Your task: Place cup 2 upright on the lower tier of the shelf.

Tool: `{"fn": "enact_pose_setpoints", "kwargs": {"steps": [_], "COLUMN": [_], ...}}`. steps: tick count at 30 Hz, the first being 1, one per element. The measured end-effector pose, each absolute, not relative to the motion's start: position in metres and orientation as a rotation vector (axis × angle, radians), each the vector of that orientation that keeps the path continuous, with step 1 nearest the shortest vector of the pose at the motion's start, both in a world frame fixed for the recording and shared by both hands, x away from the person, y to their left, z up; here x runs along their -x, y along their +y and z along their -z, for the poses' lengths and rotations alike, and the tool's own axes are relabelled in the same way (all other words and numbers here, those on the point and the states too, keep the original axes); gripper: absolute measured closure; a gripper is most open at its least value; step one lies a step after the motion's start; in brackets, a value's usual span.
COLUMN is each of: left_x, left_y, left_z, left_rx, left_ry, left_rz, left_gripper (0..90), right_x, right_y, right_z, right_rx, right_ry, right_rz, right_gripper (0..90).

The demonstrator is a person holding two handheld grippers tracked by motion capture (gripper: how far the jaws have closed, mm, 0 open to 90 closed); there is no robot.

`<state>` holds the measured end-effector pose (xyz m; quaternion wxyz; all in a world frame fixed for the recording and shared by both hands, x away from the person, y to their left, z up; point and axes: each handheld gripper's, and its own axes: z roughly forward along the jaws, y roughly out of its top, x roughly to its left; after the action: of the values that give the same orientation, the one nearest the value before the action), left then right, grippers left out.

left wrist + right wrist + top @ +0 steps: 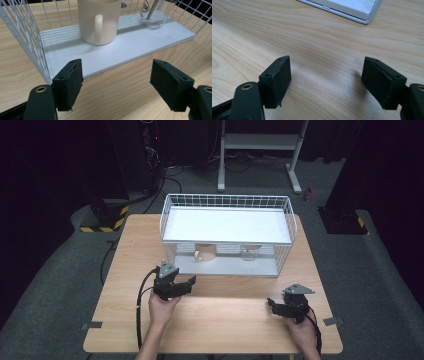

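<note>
We hold our right gripper (278, 304) over bare table (225, 320), jaws apart on nothing. Our left gripper (184, 283), jaws also apart and empty, faces the rack (227, 227). The mug (99, 21) stands on its bottom shelf, a glass (153, 15) farther along.

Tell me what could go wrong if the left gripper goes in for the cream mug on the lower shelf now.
1. The cream mug stands under the upper shelf of the wire rack, so lifting it straight up may strike that shelf.
2. The left gripper has open jaws near the rack's left wire wall; a jaw might snag the mesh.
3. The clear glass holds a leaning stick; a wide sweep could tip it.
</note>
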<state>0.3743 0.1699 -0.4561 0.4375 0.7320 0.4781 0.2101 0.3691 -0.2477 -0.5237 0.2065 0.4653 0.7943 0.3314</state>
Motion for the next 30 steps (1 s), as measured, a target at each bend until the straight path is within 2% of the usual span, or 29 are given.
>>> {"fn": "enact_pose_setpoints", "kwargs": {"steps": [30], "left_x": [-0.340], "left_y": [0.184], "left_z": [0.459], "left_rx": [-1.805], "left_ry": [1.198], "left_rz": [-0.525], "left_gripper": [24.3], "right_x": [-0.369], "right_y": [-0.248], "right_z": [0.524], "right_rx": [-1.299], "right_ry": [2.212], "right_rz": [-0.924], "right_gripper": [23.6]}}
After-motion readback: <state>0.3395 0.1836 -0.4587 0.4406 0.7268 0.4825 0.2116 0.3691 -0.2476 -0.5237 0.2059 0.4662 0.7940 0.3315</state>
